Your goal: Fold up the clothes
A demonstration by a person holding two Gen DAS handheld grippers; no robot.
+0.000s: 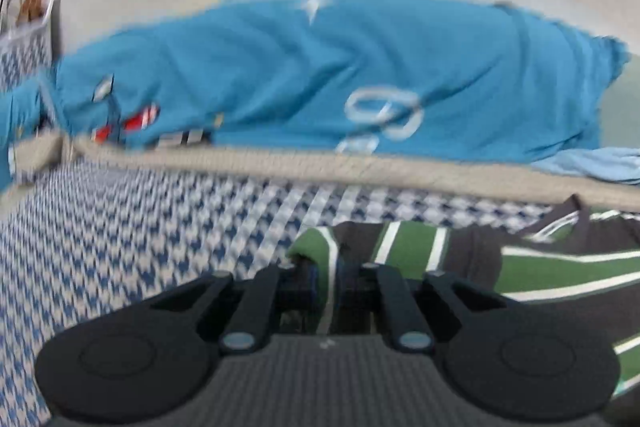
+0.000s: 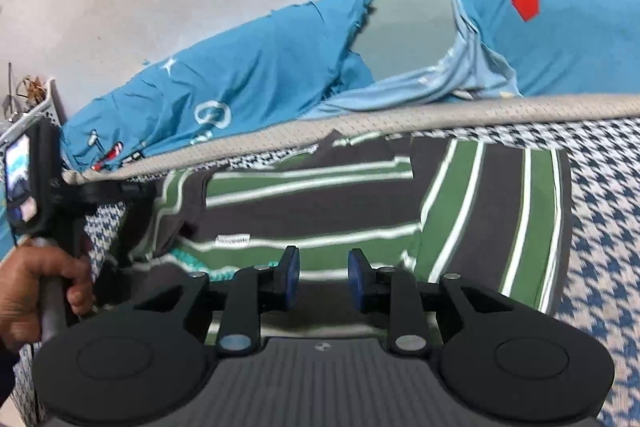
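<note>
A shirt striped in green, dark brown and white lies partly folded on the houndstooth sheet; the right wrist view shows most of the shirt. My left gripper is shut on a fold at the shirt's left edge, with the fabric bunched between its fingers. In the right wrist view the left gripper is held by a person's hand at that same edge. My right gripper hovers over the shirt's near part. Its blue pads stand apart with nothing pinched between them.
A bright blue printed quilt is heaped along the white wall behind a beige piped edge. The blue-and-white houndstooth sheet spreads around the shirt. A pale blue cloth lies by the quilt. A basket stands far left.
</note>
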